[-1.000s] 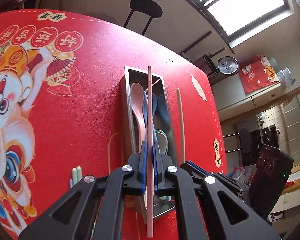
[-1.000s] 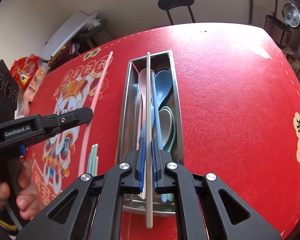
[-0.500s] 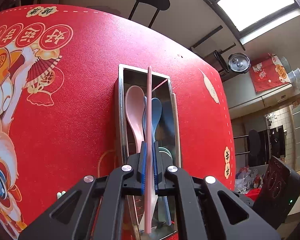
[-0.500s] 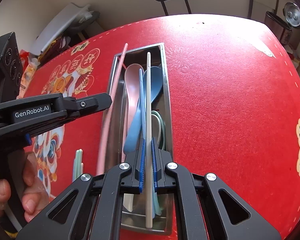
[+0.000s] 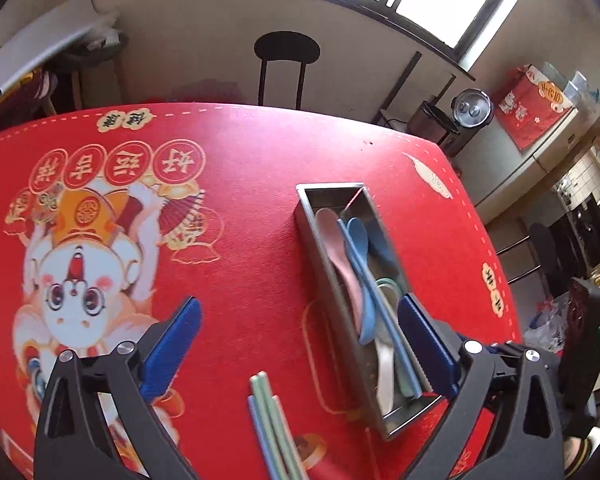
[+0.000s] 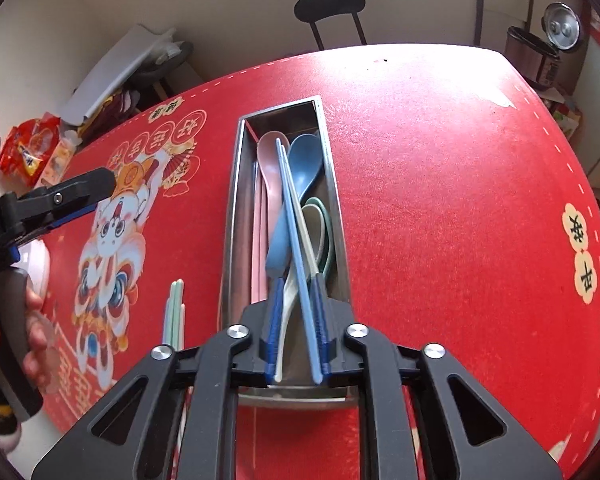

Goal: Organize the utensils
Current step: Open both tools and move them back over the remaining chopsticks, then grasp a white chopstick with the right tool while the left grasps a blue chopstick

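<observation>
Broadly, a red tablecloth (image 5: 260, 208) printed with a cartoon lion figure and gold characters spreads under both tools. A long steel tray (image 6: 236, 200) lies on it straight ahead of the right gripper (image 6: 296, 320) and ahead and to the right of the left gripper (image 5: 300, 332). In the tray lie a pink spoon (image 6: 272, 160), a blue spoon (image 6: 304, 160), a pale green spoon (image 6: 320, 220) and a white spoon whose handle reaches back toward the right gripper. A blue chopstick (image 6: 296, 240) and a white chopstick (image 6: 306, 236) rest slanted across the spoons; their near ends lie between the right gripper's blue pads. Those jaws are opening and the pads stand clear of both sticks. Pink chopsticks (image 6: 258, 240) lie along the tray's left wall.

The left gripper's jaws are opening too, spread wide, with nothing between them but cloth; its right pad hangs over the tray's near end. A hand (image 6: 32, 344) grips its handle at the left of the right wrist view. Green chopsticks (image 5: 272, 420) and a blue one lie on the cloth just left of the tray, between the left gripper's fingers
</observation>
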`<state>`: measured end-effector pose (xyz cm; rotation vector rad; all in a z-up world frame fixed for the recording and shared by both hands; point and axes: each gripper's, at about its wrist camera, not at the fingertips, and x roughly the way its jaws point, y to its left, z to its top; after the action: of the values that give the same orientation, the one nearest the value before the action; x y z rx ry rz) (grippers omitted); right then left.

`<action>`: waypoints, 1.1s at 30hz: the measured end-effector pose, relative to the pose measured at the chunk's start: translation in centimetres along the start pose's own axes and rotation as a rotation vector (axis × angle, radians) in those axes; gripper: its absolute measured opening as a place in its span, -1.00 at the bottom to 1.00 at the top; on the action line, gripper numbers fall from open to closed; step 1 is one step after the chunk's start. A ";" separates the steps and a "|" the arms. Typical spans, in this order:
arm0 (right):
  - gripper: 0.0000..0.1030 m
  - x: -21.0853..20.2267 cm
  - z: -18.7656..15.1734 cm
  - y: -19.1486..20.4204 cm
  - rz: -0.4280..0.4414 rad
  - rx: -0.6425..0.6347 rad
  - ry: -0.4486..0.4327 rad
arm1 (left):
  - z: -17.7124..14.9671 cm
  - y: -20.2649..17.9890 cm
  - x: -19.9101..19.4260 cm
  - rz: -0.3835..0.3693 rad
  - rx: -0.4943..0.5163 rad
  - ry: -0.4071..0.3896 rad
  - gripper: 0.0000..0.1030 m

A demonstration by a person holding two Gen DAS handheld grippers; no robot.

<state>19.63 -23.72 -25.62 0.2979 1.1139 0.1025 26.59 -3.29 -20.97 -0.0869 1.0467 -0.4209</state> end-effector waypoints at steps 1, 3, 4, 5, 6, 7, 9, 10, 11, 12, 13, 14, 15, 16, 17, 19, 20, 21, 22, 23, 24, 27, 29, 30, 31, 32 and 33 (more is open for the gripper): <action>0.03 -0.4 -0.6 0.2 0.000 -0.001 -0.010 | -0.8 0.5 -0.5 0.021 0.020 0.005 0.88; 0.11 -1.4 -2.0 0.7 0.006 -0.013 -0.036 | -2.4 1.6 -1.1 0.070 0.049 0.021 0.88; 0.18 -1.6 -2.8 1.0 0.006 -0.023 -0.031 | -3.3 2.2 -1.5 0.092 0.057 0.028 0.88; 0.28 -1.7 -3.4 1.1 0.005 -0.030 -0.022 | -4.3 2.8 -1.7 0.110 0.062 0.037 0.88; 0.30 -1.8 -4.0 1.3 0.002 -0.033 -0.013 | -5.3 3.3 -1.9 0.120 0.064 0.050 0.88; 0.33 -1.8 -4.7 1.5 0.001 -0.036 -0.002 | -6.3 3.8 -2.0 0.128 0.065 0.063 0.88; 0.42 -1.7 -5.9 1.9 -0.024 -0.048 0.023 | -8.5 4.6 -2.2 0.140 0.071 0.085 0.89; 0.43 -1.4 -6.6 2.1 -0.032 -0.055 0.038 | -9.5 4.9 -2.3 0.143 0.079 0.088 0.89; 0.44 -1.2 -7.2 2.3 -0.030 -0.063 0.049 | -10.5 5.2 -2.3 0.148 0.086 0.092 0.89; 0.46 -1.0 -7.8 2.4 -0.032 -0.072 0.057 | -11.4 5.5 -2.3 0.154 0.091 0.097 0.89; 0.54 -0.7 -8.4 2.7 -0.040 -0.079 0.066 | -12.3 5.8 -2.2 0.160 0.090 0.102 0.89; 0.64 -0.4 -8.9 2.9 -0.049 -0.084 0.077 | -13.0 6.0 -2.2 0.166 0.085 0.105 0.89; 0.65 -0.1 -9.3 3.1 -0.054 -0.086 0.083 | -13.7 6.3 -2.1 0.172 0.079 0.107 0.89; 0.65 0.2 -9.7 3.4 -0.056 -0.088 0.084 | -14.2 6.5 -2.0 0.177 0.073 0.110 0.89; 0.66 0.5 -10.0 3.7 -0.061 -0.092 0.083 | -14.6 6.8 -1.9 0.179 0.067 0.113 0.89; 0.67 0.9 -10.6 4.6 -0.071 -0.109 0.073 | -15.2 7.1 -1.8 0.187 0.063 0.116 0.89; 0.69 1.1 -10.8 5.1 -0.072 -0.117 0.067 | -15.4 7.2 -1.8 0.192 0.064 0.115 0.89; 0.69 1.4 -11.0 5.6 -0.076 -0.126 0.058 | -15.5 7.3 -1.7 0.192 0.062 0.115 0.89; 0.69 1.7 -11.1 6.1 -0.079 -0.136 0.051 | -15.6 7.4 -1.6 0.191 0.061 0.117 0.89; 0.69 2.1 -11.3 6.8 -0.078 -0.150 0.050 | -15.7 7.5 -1.6 0.191 0.062 0.119 0.89; 0.69 2.6 -11.4 7.4 -0.076 -0.161 0.054 | -15.7 7.6 -1.5 0.193 0.061 0.120 0.89; 0.69 3.8 -11.5 8.6 -0.103 -0.182 0.067 | -15.8 8.1 -1.5 0.192 0.057 0.127 0.89; 0.69 4.3 -11.6 8.8 -0.114 -0.170 0.075 | -15.9 8.5 -1.5 0.189 0.061 0.131 0.89; 0.69 4.6 -11.6 8.8 -0.115 -0.157 0.080 | -15.9 8.7 -1.5 0.189 0.063 0.133 0.89; 0.69 4.8 -11.7 8.6 -0.115 -0.142 0.087 | -15.8 8.9 -1.5 0.189 0.064 0.133 0.89; 0.69 5.1 -11.7 8.5 -0.118 -0.128 0.095 | -15.8 9.2 -1.6 0.186 0.064 0.134 0.89; 0.69 5.3 -11.7 8.5 -0.121 -0.119 0.099 | -15.8 9.4 -1.6 0.185 0.062 0.136 0.89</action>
<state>12.04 -12.27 -32.52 0.1196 1.2165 0.0767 15.16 7.94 -30.15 0.0945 1.1634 -0.2934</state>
